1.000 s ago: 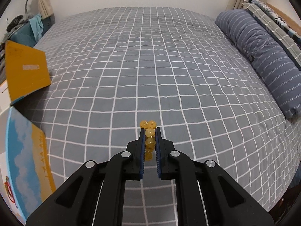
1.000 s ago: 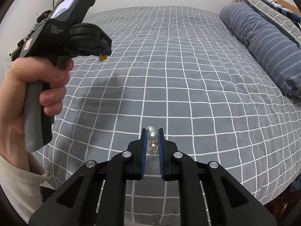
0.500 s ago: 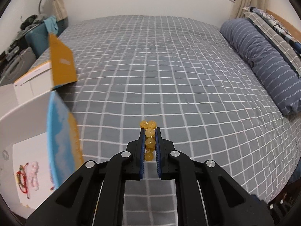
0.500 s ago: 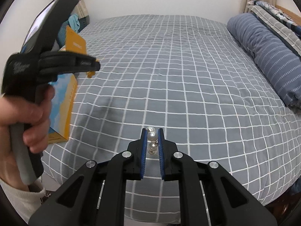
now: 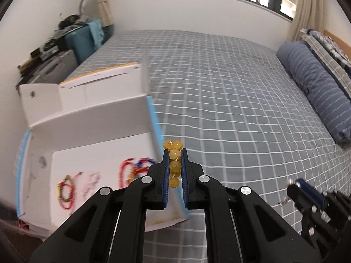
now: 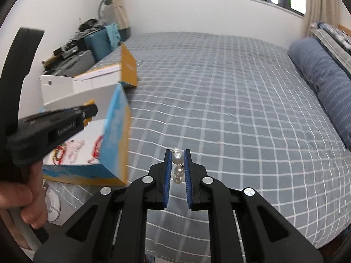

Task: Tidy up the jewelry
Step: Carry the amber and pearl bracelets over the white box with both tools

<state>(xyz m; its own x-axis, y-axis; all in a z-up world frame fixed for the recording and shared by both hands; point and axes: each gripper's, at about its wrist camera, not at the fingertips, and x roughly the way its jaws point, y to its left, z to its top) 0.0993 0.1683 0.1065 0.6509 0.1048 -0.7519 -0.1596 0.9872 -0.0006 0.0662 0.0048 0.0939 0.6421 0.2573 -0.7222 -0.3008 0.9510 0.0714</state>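
Note:
My left gripper (image 5: 174, 153) is shut on a yellow bead bracelet (image 5: 174, 165) and hangs at the right wall of an open white box (image 5: 92, 118) with blue and orange sides. Red and mixed bead bracelets (image 5: 129, 171) lie blurred on the box floor. My right gripper (image 6: 177, 155) is shut on a white pearl bracelet (image 6: 177, 164), above the bed's front edge, right of the box (image 6: 116, 131). The left gripper shows in the right wrist view (image 6: 87, 114) over the box. The right gripper shows at the lower right of the left wrist view (image 5: 296, 188).
A grey checked bed cover (image 5: 230, 98) fills the middle. A blue striped bolster (image 5: 318, 87) lies along the right side. A teal suitcase (image 5: 83, 41) and clutter stand against the far left wall. The box's orange lid flap (image 6: 129, 68) stands open.
Both grippers have swung left toward the box, which now fills the left of both views. The left gripper with the yellow bracelet has moved over the box. Both grips are unchanged.

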